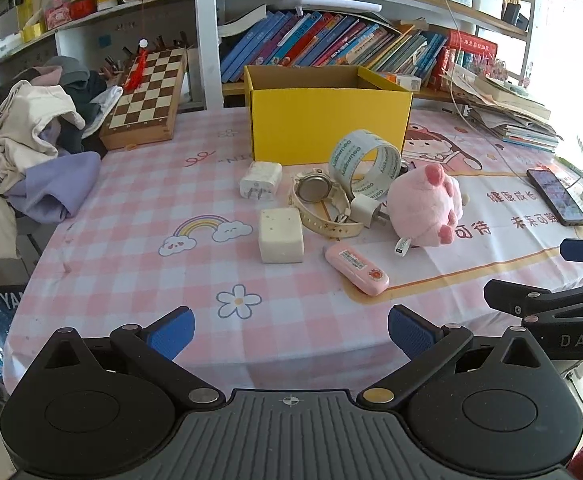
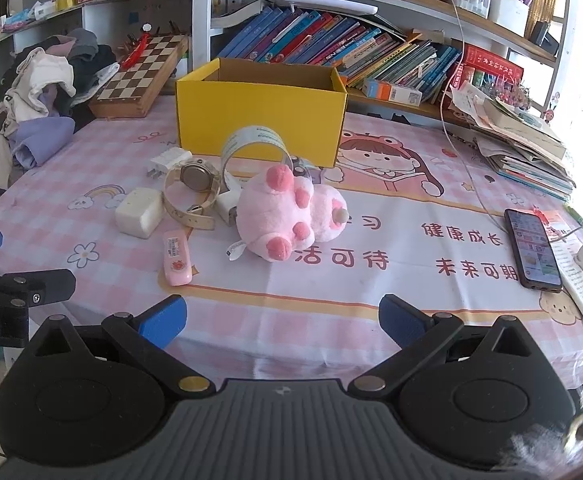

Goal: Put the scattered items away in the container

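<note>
— Where are you in the job?

— At the very start, I judge. My left hand-held gripper [image 1: 290,334] and my right hand-held gripper [image 2: 281,322] both hover over the near edge of the desk [image 1: 131,272], jaws spread wide, nothing between them. Nothing seems to be in the yellow box [image 1: 327,120] yet, though I cannot see its floor.

— What lies closest?

— The pink case [image 1: 356,269], alone on the cloth with open room all round. Just past it sit the white block [image 1: 280,235], the watch [image 1: 315,192], two plug adapters [image 1: 260,181] and the pink plush pig [image 1: 425,204], crowded together, some touching. The tape roll [image 1: 365,162] stands on edge right against the box's front wall.

— Next move?

— Probably reach down onto the pink case and close on it across its narrow sides, then lift high enough to clear the box rim. The phone [image 2: 533,248] near the right edge stays out of my path.
</note>
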Available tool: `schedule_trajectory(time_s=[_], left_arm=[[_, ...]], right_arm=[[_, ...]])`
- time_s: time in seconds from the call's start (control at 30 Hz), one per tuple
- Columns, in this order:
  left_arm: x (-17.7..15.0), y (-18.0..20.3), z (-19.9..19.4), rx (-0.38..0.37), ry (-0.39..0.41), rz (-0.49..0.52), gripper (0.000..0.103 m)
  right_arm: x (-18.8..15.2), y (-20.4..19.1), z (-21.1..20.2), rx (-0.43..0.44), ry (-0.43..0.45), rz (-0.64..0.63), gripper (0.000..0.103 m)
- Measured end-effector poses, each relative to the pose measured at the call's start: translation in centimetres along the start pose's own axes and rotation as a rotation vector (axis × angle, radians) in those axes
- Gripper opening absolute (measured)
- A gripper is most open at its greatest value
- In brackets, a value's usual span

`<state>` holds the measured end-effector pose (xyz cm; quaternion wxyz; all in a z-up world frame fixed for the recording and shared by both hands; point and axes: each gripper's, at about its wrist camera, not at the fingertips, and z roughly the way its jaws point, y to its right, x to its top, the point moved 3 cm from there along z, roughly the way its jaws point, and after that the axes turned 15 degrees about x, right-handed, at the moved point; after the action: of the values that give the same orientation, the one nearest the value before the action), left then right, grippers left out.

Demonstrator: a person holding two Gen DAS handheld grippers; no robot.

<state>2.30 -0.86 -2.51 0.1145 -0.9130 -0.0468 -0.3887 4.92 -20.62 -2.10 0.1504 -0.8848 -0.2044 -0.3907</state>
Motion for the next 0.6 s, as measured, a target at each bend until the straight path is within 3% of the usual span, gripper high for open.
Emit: schedule_trajectory(time_s=[0.6], left_arm=[[-0.16, -0.45, -0.12, -0.009, -0.001, 0.007, 0.103]], right_arm=[[-0.44, -0.02, -0.48, -0.007, -0.010, 0.000, 0.103]])
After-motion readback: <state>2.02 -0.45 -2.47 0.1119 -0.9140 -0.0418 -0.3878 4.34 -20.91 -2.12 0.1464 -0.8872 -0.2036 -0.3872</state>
